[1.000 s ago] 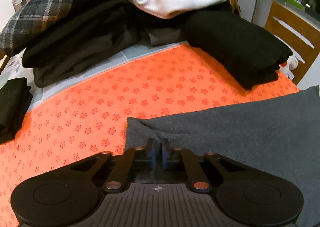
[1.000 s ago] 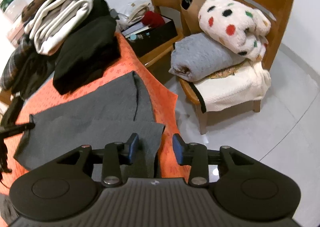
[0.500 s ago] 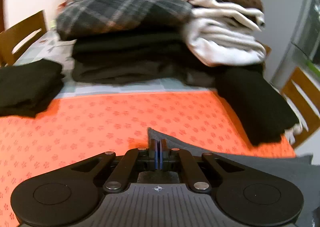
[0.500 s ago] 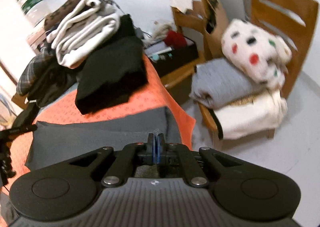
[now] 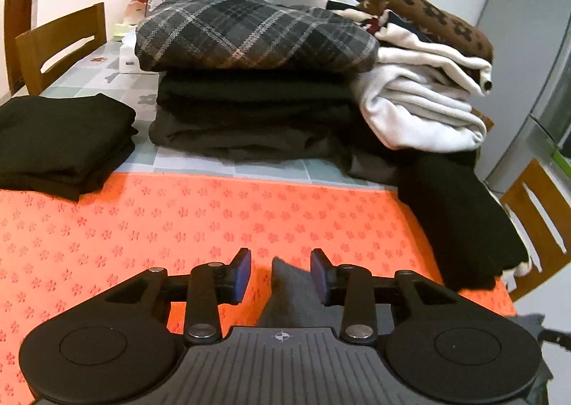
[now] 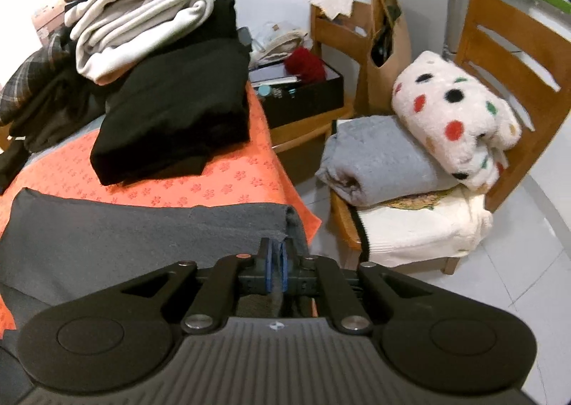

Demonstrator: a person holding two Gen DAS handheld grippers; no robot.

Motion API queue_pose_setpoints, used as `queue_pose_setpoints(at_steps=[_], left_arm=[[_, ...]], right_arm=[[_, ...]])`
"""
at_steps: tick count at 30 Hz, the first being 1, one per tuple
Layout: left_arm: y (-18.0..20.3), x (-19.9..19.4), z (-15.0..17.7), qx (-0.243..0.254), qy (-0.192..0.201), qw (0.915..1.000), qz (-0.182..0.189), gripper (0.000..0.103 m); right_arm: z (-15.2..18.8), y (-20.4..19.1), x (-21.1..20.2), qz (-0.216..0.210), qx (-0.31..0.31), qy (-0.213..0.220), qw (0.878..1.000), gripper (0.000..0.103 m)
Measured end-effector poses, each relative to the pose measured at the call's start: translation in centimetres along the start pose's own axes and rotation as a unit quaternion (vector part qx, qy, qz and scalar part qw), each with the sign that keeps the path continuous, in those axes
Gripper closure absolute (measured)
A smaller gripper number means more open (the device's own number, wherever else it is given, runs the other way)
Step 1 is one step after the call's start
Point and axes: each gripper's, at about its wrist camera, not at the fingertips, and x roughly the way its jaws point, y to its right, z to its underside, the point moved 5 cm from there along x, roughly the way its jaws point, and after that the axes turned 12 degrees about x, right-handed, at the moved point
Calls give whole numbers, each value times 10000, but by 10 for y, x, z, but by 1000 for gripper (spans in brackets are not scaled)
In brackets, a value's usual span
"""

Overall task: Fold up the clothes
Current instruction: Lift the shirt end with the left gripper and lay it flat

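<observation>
Fingers of the left gripper (image 5: pixel 280 274) stand spread wide, a corner of the grey cloth (image 5: pixel 285 287) between them, touching neither pad. Right gripper (image 6: pixel 274 262) is clamped on the cloth's (image 6: pixel 142 237) folded edge. Cloth lies flat on the orange mat (image 5: pixel 178 223) at the table's near edge. Beyond it: black folded pile (image 6: pixel 175 119), plaid garment (image 5: pixel 249 37), white stack (image 5: pixel 421 108). Chair (image 6: pixel 499 58) beside the table holds blankets.

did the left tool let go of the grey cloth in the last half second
Yes. The left tool, clamped shut on the grey cloth half a second ago, now stands open over the orange mat, the cloth corner loose between its fingers.
</observation>
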Motion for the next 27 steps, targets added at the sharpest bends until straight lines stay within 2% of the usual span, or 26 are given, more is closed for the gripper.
queue_pose_setpoints(at_steps=[6, 13, 21, 27], left_arm=[[-12, -33, 18, -167, -37, 9998, -93, 61], [-40, -103, 49, -477, 8, 9974, -544, 52], [-80, -196, 111, -1076, -42, 9888, -1035, 47], [-111, -235, 171, -1068, -357, 9856, -1260, 46]], right_arm=[[6, 2, -34, -176, 29, -26, 9998, 93], [17, -10, -73, -686, 51, -270, 9973, 87], [38, -58, -103, -1135, -376, -546, 9913, 85], [69, -98, -122, -1280, -416, -603, 9891, 82]])
